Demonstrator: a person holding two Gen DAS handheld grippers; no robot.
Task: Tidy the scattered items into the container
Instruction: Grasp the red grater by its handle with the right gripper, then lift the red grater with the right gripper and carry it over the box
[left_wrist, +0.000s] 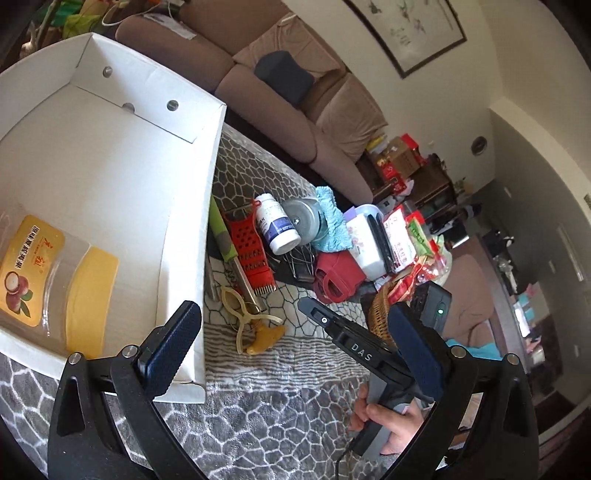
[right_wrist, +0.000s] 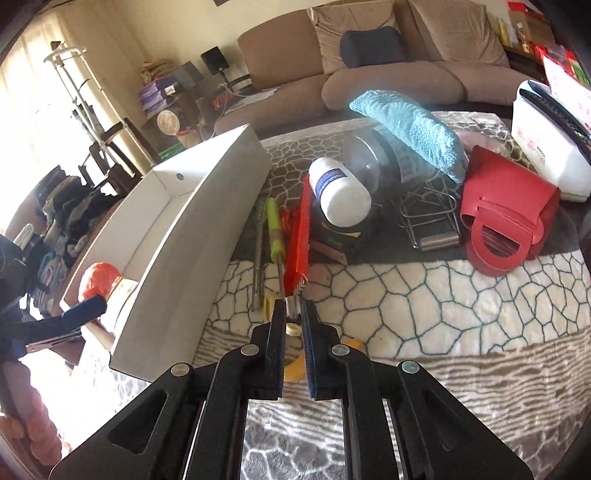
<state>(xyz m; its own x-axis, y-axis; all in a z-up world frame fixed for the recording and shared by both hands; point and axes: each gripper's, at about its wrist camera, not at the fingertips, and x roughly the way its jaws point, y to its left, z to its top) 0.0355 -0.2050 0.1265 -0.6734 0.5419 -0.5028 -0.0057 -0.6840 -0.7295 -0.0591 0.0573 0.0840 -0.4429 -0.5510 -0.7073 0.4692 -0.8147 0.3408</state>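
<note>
Scattered items lie in a heap on the patterned cloth (right_wrist: 424, 295), centre of both views: a red grater (left_wrist: 251, 251), a green-handled tool (left_wrist: 221, 232), a white pill bottle (left_wrist: 275, 225), a teal towel (right_wrist: 410, 125) over a metal canister (right_wrist: 365, 166), and a red slicer (right_wrist: 506, 225). Left of them stands the white cardboard box (left_wrist: 110, 177), holding a yellow packet (left_wrist: 33, 266) at its lower left. The right gripper (right_wrist: 293, 314) has its fingers nearly together around the metal tip of the green-handled tool; whether the pads press it is hard to tell, since the fingers hide the contact. A yellowish clip (left_wrist: 251, 325) lies just under them. The left gripper (left_wrist: 295, 343) is spread wide and empty at the box's near corner. A hand (left_wrist: 391, 424) grips the other handle at lower right.
</note>
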